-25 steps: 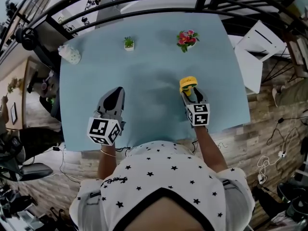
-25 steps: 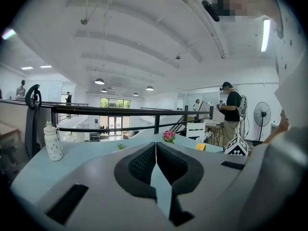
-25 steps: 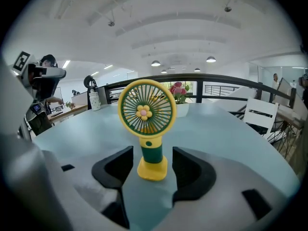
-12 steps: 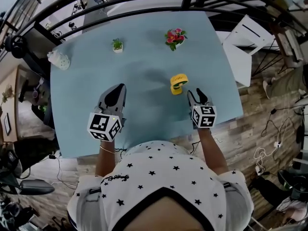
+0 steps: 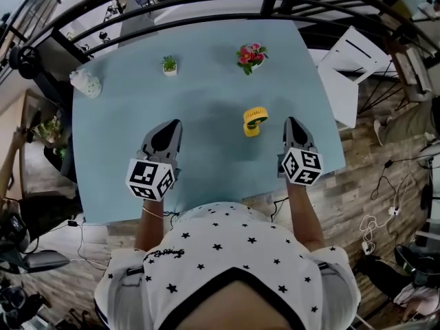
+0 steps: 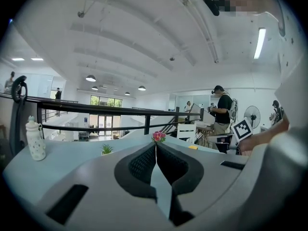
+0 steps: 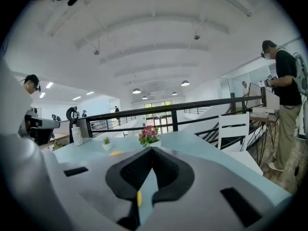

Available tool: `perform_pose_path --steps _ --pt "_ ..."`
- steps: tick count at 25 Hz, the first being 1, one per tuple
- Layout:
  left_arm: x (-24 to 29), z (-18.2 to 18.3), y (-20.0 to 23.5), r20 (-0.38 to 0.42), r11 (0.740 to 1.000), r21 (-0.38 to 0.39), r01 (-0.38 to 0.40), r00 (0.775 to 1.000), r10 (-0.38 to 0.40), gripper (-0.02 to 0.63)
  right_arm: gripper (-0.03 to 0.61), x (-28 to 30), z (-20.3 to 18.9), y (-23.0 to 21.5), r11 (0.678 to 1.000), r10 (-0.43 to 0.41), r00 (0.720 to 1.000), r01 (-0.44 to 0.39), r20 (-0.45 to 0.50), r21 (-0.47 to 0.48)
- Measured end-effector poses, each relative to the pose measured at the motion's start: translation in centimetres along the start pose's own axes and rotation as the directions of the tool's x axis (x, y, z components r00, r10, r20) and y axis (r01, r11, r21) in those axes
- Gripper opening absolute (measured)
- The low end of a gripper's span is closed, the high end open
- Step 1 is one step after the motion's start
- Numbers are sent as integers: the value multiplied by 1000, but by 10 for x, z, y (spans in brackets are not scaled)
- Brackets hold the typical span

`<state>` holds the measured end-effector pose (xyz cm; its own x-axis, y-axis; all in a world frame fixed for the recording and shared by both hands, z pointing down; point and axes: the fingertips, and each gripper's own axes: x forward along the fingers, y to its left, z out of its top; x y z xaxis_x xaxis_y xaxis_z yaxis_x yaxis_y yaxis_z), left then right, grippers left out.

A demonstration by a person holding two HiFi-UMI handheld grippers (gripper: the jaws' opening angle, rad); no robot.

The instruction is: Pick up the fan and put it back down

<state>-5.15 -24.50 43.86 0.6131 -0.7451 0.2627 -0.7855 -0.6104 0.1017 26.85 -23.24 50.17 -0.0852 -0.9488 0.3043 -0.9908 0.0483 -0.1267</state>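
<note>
The small yellow fan [image 5: 254,121] stands on the light blue table [image 5: 206,95], with neither gripper touching it. To its right, a short gap away and raised off the table, is my right gripper [image 5: 294,124], shut and empty. In the right gripper view [image 7: 153,149] a sliver of the fan [image 7: 114,153] shows left of the closed jaws. My left gripper [image 5: 169,127] hovers over the table's near left, well left of the fan. Its jaw tips meet with nothing between them [image 6: 156,144]. A bit of the fan [image 6: 193,147] peeks over its right jaw.
A pot of pink flowers [image 5: 250,55], a small green plant [image 5: 168,64] and a white spotted bottle [image 5: 85,83] stand along the table's far side. A black railing [image 5: 206,5] runs behind the table. A white chair [image 5: 350,67] is off its right edge.
A second ago my right gripper was at the fan with its jaws wide. It has pulled back, risen and shifted right, and its jaws have shut. The fan stays standing; the left gripper barely moved.
</note>
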Motion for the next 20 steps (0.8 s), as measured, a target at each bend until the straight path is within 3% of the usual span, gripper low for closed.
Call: perform_pose_path --steps 8,20 --pt "-1 -4 1 -12 1000 0 -9 1000 9 29 0 -6 38 25 997 77 992 -79 104 12" --pt "-1 -6 2 -17 1000 -3 -7 1000 7 29 -2 -7 48 37 993 115 987 -114 111 -10"
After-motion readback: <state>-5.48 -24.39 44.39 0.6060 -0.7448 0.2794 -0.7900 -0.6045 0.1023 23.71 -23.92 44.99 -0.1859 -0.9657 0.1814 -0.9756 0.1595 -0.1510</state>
